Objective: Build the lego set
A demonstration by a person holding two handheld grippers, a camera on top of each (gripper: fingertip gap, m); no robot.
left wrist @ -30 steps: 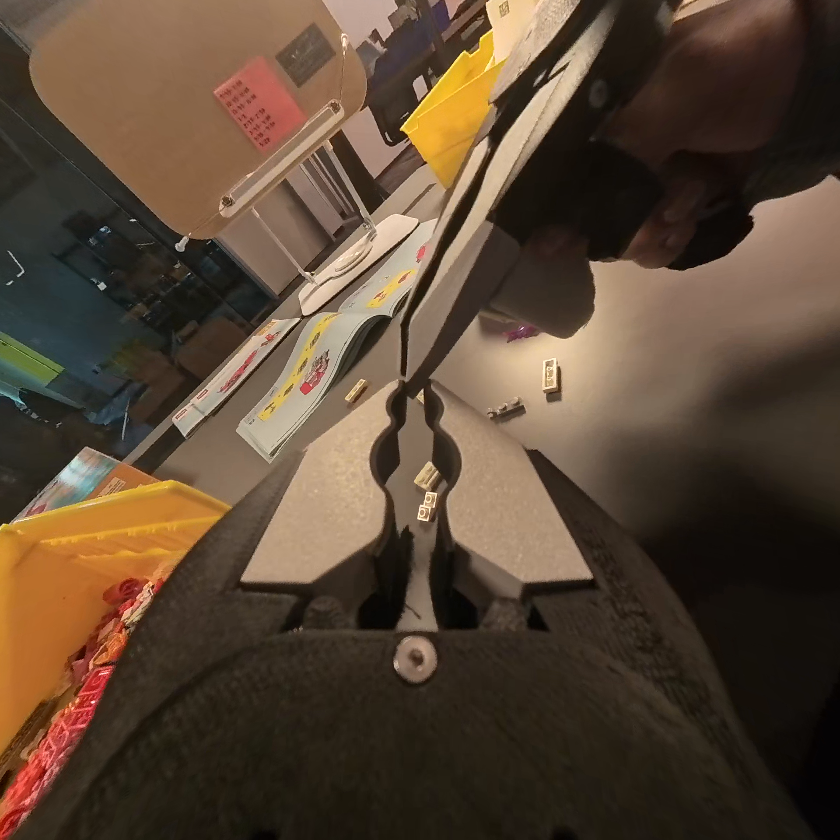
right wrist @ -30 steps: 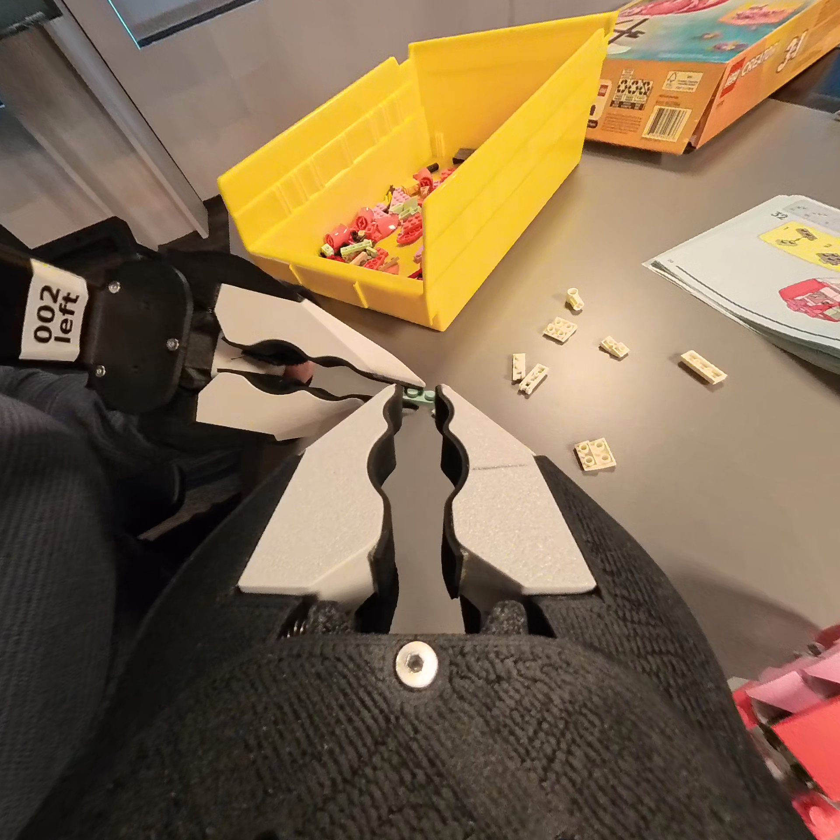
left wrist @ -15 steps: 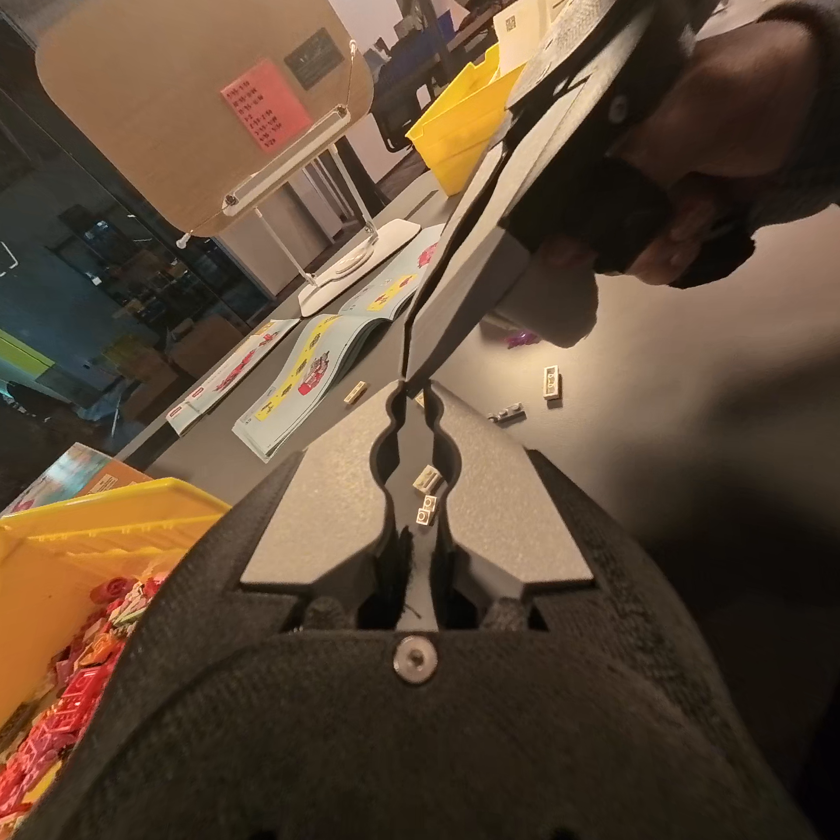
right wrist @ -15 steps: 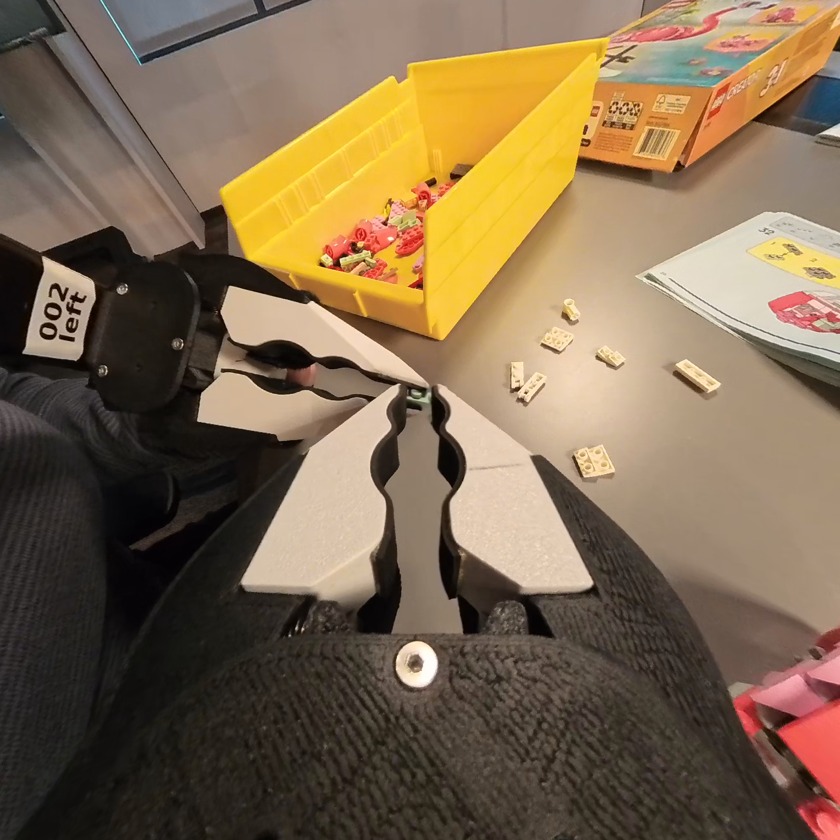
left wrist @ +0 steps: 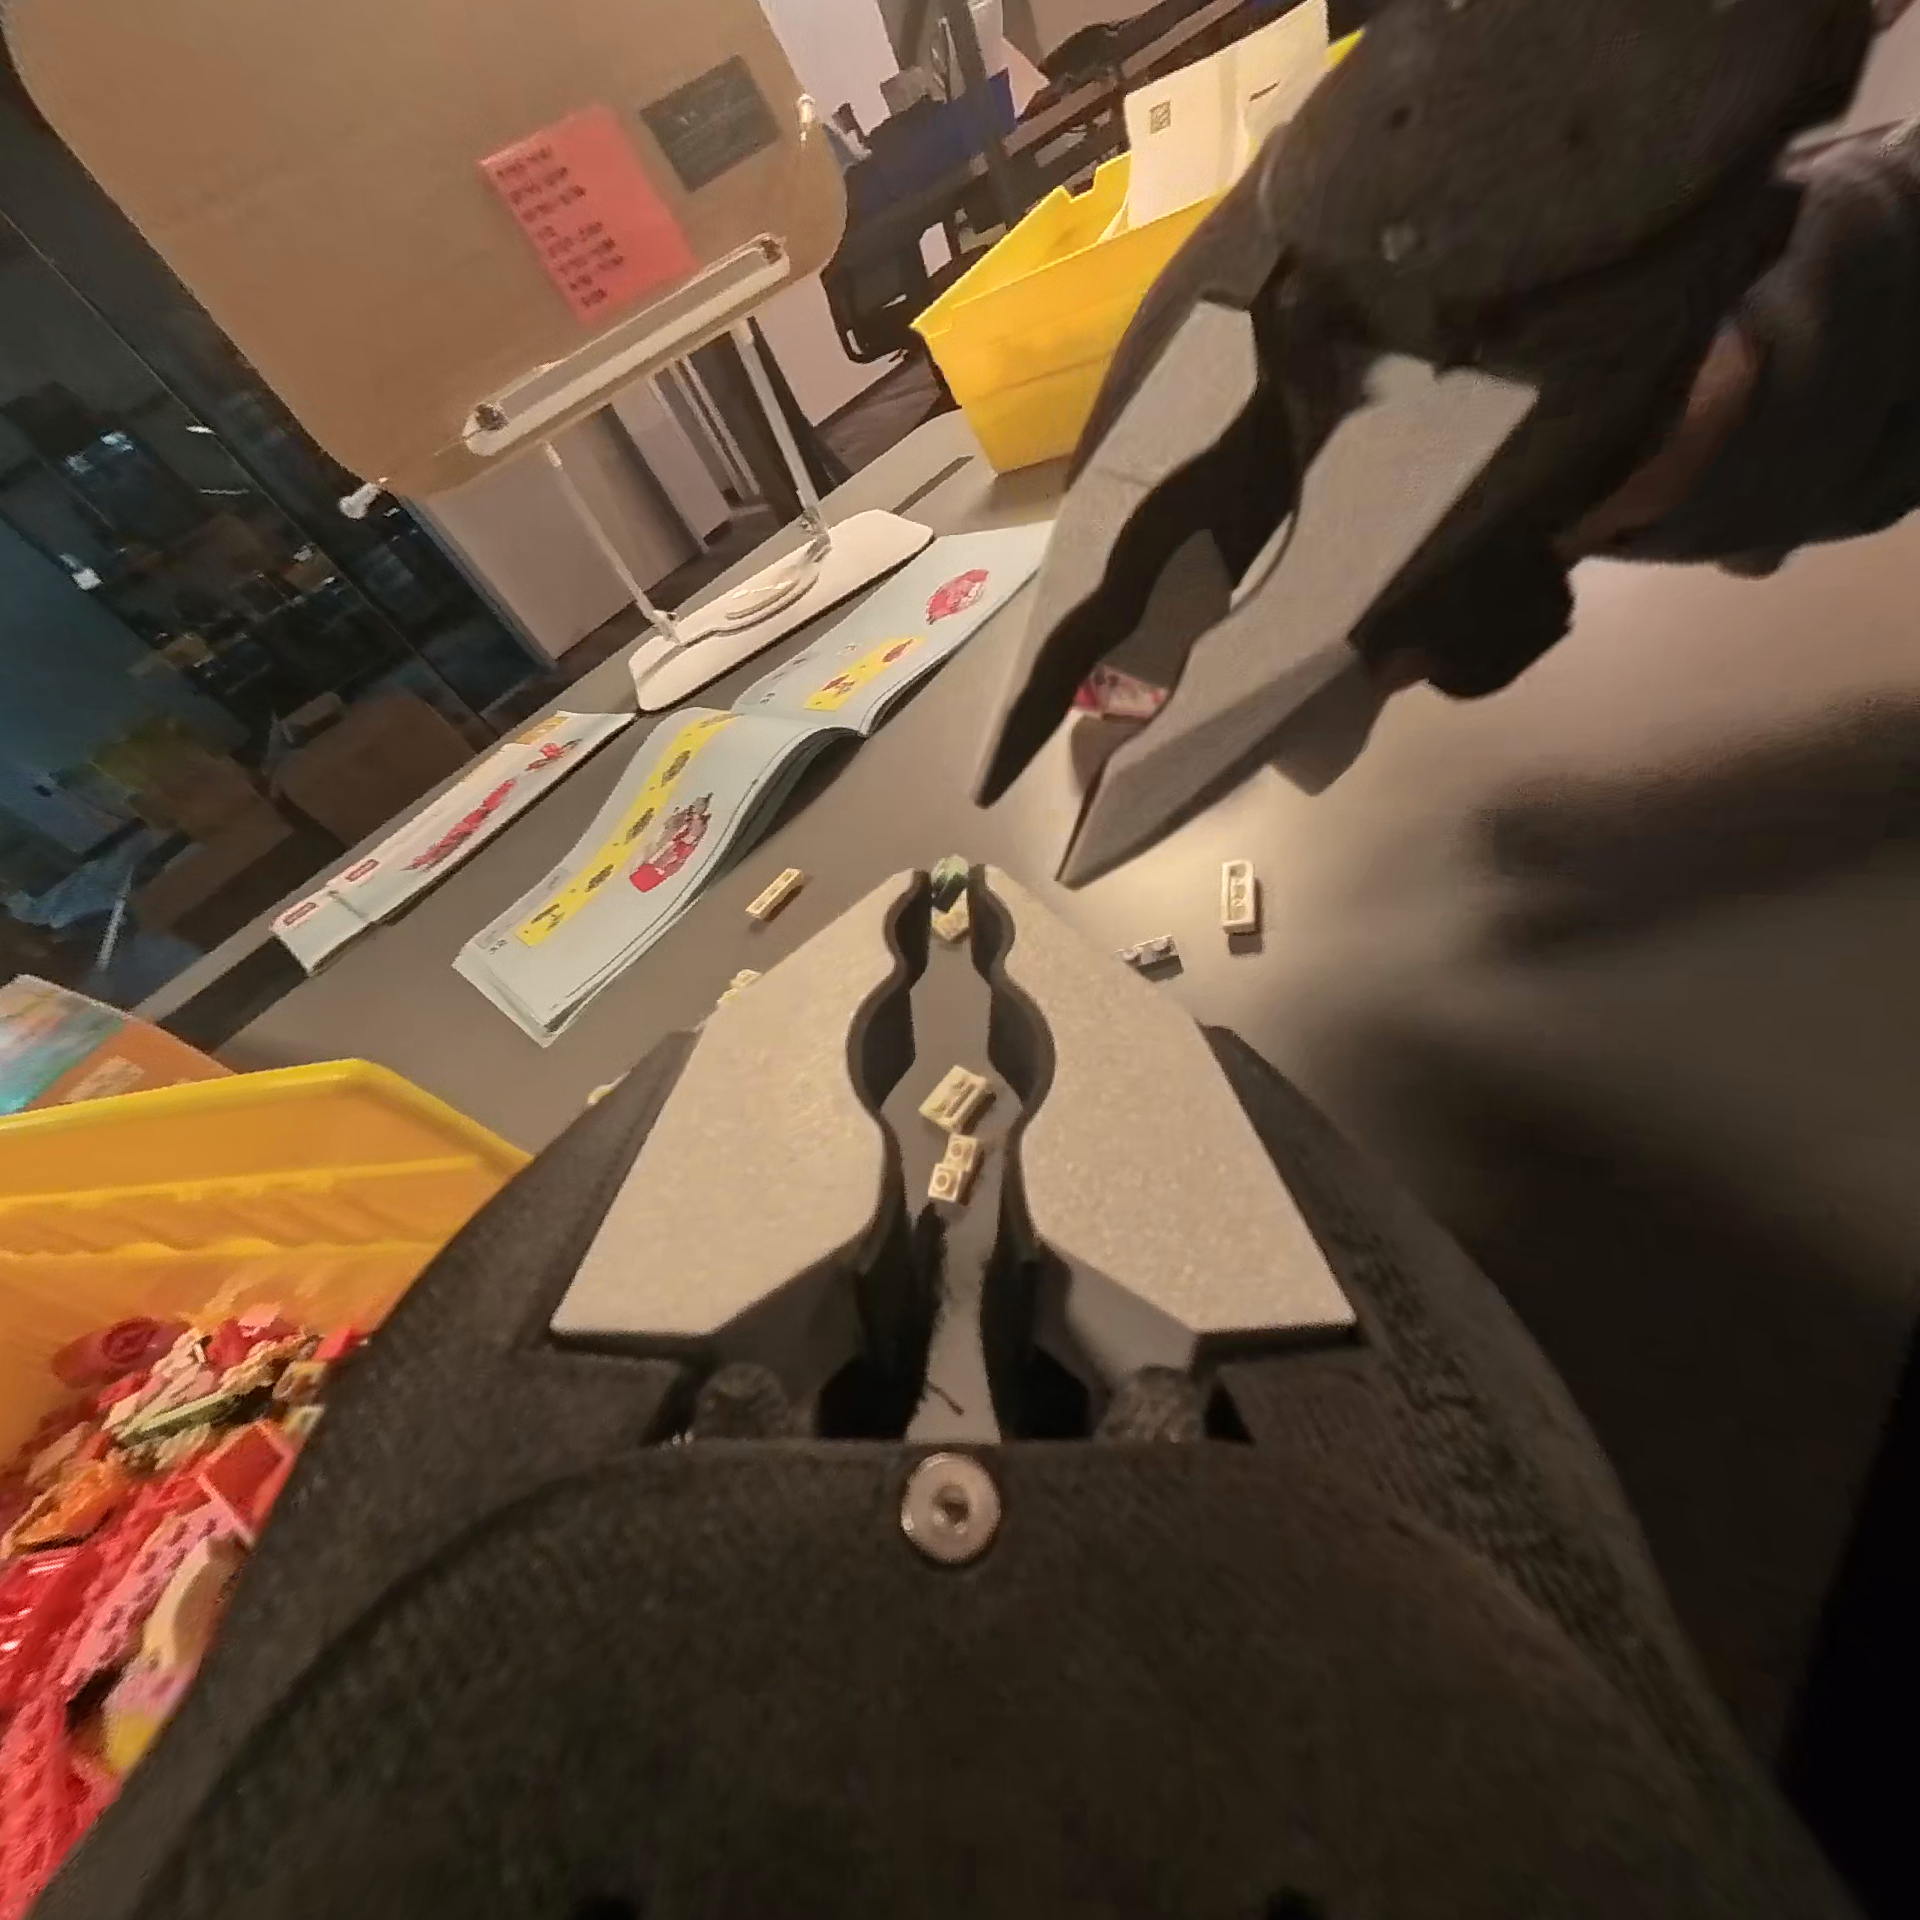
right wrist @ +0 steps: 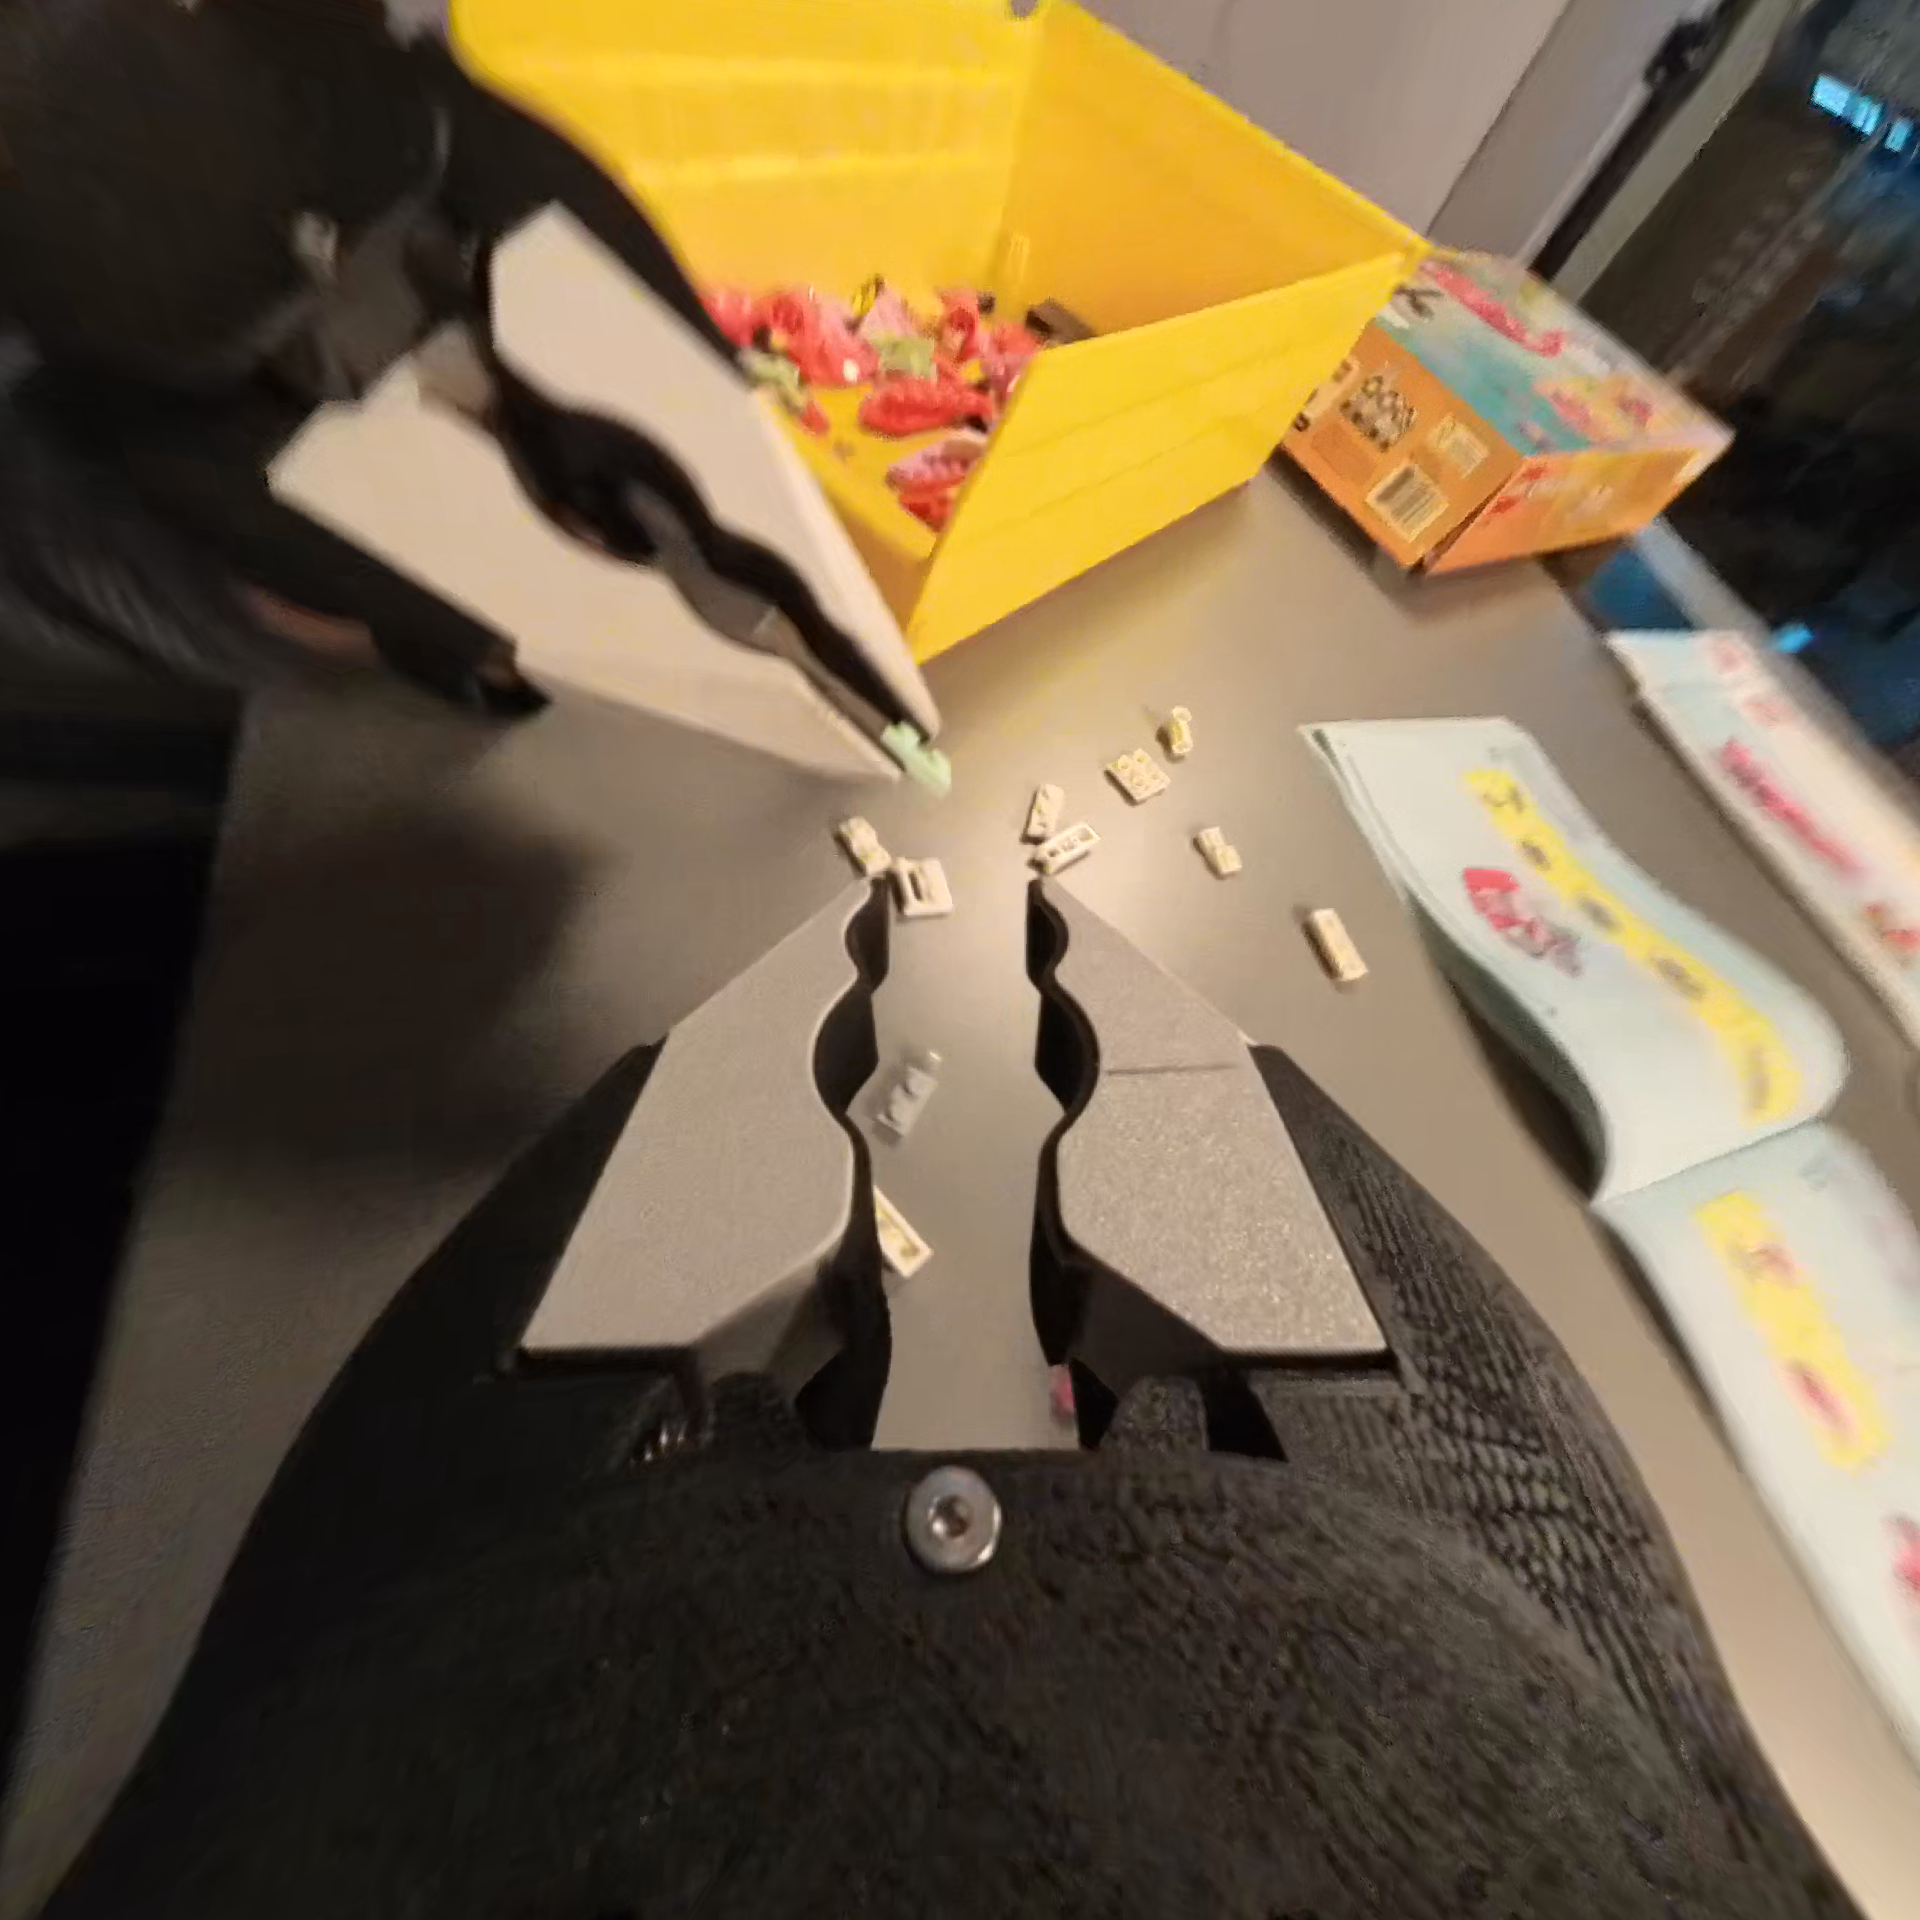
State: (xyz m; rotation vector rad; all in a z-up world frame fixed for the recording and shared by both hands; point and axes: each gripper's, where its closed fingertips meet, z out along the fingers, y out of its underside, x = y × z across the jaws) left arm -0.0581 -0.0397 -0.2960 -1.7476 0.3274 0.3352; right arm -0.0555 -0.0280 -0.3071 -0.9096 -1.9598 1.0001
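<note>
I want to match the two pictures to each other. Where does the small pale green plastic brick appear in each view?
Left wrist view: the small pale green plastic brick is just above centre, pinched at the tips of the near left gripper.
Right wrist view: upper centre-left, at the tips of the far gripper.
Shared landmark: the open pale blue instruction booklet.

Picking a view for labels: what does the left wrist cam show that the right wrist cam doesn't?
Left only: a tan board on a clear stand and a second yellow bin behind.
Right only: an orange box and the grey brick seen between the open right gripper.
Both: left gripper pinching a green brick, near bin, booklet, cream bricks.
</note>
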